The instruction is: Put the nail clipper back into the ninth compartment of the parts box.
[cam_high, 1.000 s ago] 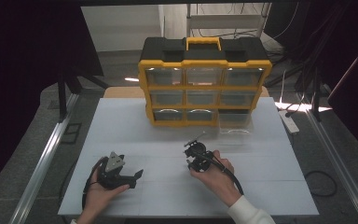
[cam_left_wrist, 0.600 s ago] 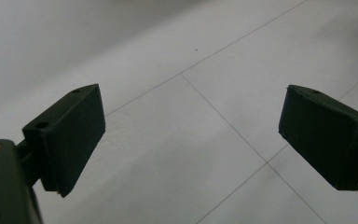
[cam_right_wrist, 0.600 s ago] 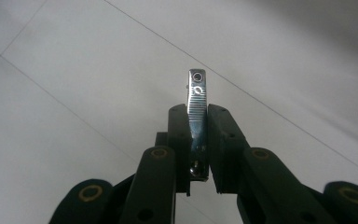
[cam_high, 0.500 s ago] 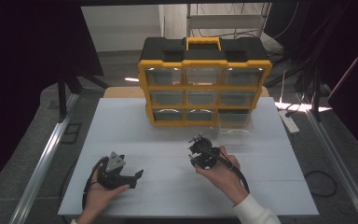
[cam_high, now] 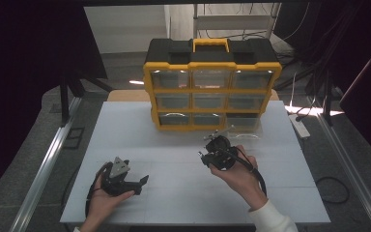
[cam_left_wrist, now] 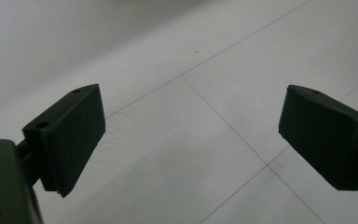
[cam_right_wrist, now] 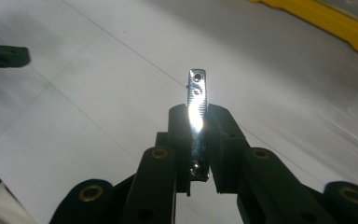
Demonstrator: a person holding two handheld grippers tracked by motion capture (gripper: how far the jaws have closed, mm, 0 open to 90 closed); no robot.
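A thin shiny metal strip [cam_right_wrist: 196,98] with small holes stands upright between the jaws of my right gripper [cam_right_wrist: 198,122], which is shut on its lower half. In the high view the right gripper [cam_high: 213,145] is held above the white table [cam_high: 125,125], right of centre, a short way in front of the yellow and black drawer organizer [cam_high: 211,92]. My left gripper [cam_high: 142,181] rests low near the table's front left. Its jaws stand wide apart with only bare table between them, as the left gripper view [cam_left_wrist: 191,135] shows.
A clear plastic drawer [cam_high: 244,129] lies on the table in front of the organizer's lower right corner. A white power strip [cam_high: 299,124] lies on the floor to the right. A metal rail [cam_high: 48,159] runs along the table's left side.
My right hand has risen and moved away from the person, slightly to the right, toward the organizer, with the metal strip still held. The left hand has stayed still.
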